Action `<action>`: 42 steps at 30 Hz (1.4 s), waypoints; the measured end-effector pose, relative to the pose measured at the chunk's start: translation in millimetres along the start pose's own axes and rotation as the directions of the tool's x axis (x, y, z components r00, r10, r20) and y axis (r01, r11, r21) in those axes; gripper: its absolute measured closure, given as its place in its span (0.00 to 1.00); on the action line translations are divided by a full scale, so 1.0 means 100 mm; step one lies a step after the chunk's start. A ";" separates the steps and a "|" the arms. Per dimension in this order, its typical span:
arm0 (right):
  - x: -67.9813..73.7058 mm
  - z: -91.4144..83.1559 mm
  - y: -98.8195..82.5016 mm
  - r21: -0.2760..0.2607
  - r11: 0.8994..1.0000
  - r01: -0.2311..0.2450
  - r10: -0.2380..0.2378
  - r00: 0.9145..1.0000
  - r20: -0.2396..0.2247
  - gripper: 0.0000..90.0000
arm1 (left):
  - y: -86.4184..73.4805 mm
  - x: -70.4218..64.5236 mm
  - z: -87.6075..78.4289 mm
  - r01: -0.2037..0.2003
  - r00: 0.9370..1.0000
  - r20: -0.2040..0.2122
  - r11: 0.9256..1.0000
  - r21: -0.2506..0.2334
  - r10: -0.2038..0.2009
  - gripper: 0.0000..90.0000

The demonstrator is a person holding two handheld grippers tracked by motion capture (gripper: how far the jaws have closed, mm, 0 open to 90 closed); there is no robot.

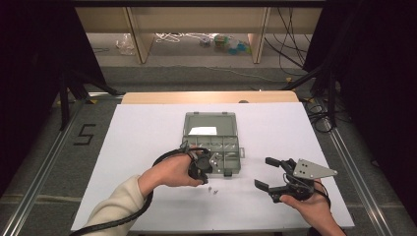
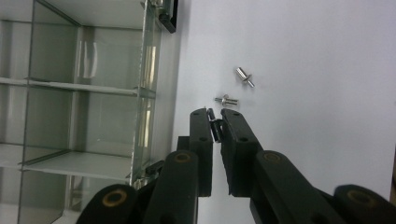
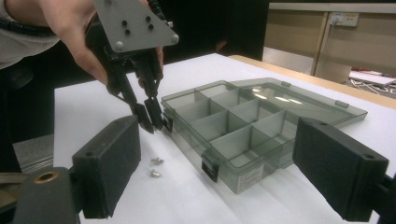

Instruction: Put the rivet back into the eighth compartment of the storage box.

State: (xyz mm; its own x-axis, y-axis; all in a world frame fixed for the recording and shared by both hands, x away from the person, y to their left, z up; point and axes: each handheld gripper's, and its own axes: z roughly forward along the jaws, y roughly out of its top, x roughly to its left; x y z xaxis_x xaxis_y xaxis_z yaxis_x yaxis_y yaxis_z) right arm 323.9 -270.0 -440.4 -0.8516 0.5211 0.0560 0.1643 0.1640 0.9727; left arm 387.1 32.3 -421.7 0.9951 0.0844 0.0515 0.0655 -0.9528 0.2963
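In the high view, the organizer box (image 1: 212, 142) is lying open mid-table, its lid flat behind it; wide bare white table (image 1: 147, 128) is being left on either side; the left gripper (image 1: 199, 167) is being held at the box's front edge, two loose screws (image 1: 212, 190) just before it; the right gripper (image 1: 268, 174), jaws spread wide, is being held well right of the box.

In the left gripper view, a small screw (image 2: 215, 123) is being pinched between narrowed jaws, beside the box wall (image 2: 149, 88); two screws (image 2: 235, 88) are lying just beyond.

In the right gripper view, the grey-tinted translucent box (image 3: 233, 126), divided into compartments, is being framed between wide-apart jaws.
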 end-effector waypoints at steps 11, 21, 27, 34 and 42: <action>-0.01 -0.01 0.01 0.015 1.000 0.005 -0.005 1.000 0.002 0.18 | 0.07 0.02 -0.06 -0.013 1.000 -0.019 1.000 -0.013 0.013 0.92; -0.01 0.00 0.00 -0.009 1.000 0.000 0.000 1.000 -0.004 0.18 | 0.18 0.05 -0.12 -0.036 0.999 -0.031 0.999 -0.008 0.036 0.92; -0.01 0.00 0.00 -0.009 1.000 0.000 0.000 1.000 -0.004 0.18 | 0.23 0.08 -0.15 -0.044 0.998 -0.040 0.999 -0.012 0.044 0.92; -0.01 0.00 0.00 -0.009 1.000 0.000 0.000 1.000 -0.003 0.18 | 0.30 0.11 -0.18 -0.057 0.997 -0.046 0.998 -0.008 0.056 0.92; -0.01 0.00 0.00 -0.005 1.000 0.000 0.000 1.000 0.005 0.18 | 0.38 0.14 -0.19 -0.068 0.996 -0.052 0.998 -0.010 0.067 0.92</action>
State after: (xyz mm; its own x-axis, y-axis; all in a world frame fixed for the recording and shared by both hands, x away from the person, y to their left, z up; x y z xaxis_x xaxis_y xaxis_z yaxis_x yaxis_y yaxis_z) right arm 324.9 -271.0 -440.4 -0.8492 0.5253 0.0546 0.1618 0.1602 0.9737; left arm 402.1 2.9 -391.3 0.9921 0.0350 0.1207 -0.0031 -0.9534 0.3016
